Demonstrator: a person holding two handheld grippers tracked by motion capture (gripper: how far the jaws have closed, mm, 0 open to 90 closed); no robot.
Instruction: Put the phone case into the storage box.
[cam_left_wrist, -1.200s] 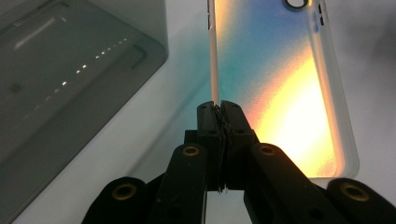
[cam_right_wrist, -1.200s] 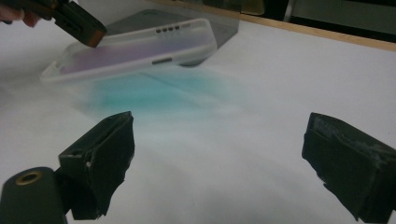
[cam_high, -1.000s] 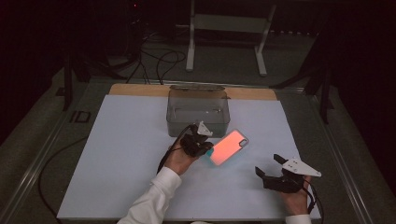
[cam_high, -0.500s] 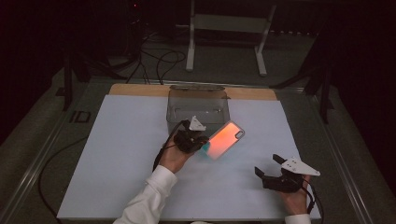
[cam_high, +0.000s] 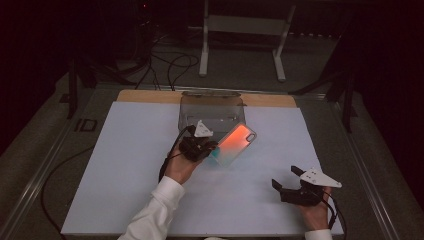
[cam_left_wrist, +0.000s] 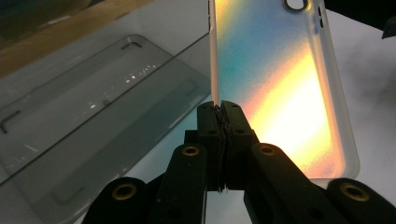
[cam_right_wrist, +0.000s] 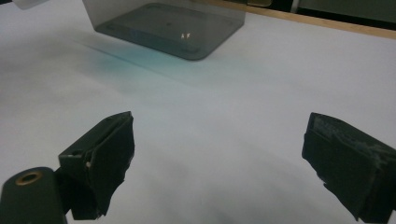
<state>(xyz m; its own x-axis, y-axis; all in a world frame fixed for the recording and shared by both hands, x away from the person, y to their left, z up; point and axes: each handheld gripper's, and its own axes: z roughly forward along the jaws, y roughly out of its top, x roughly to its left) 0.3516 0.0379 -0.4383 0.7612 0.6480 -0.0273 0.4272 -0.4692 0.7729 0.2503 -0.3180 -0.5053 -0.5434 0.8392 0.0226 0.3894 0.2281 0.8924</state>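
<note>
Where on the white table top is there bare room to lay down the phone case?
Free: the wide white sheet left of the left tool, and the strip between both tools. Crowded: around the smoky clear plastic box, where the iridescent orange phone case hangs, and by the right tool.

White sheet (cam_high: 125, 165) covers most of the grey table (cam_high: 50, 150), with bare margins left and right. A wooden strip (cam_high: 145, 96) runs along the sheet's far edge, touching it; the right gripper view shows the same strip at the top as a thin tan line. A small black square fitting (cam_high: 87, 124) sits on the bare table just beside the sheet's far-left corner. On the floor beyond the table there are loose black cables (cam_high: 170, 65) and a pale metal stand (cam_high: 245, 25) on two legs. Dark upright supports flank the table at left (cam_high: 74, 85) and right (cam_high: 347, 95). The surroundings are too dark to read.
</note>
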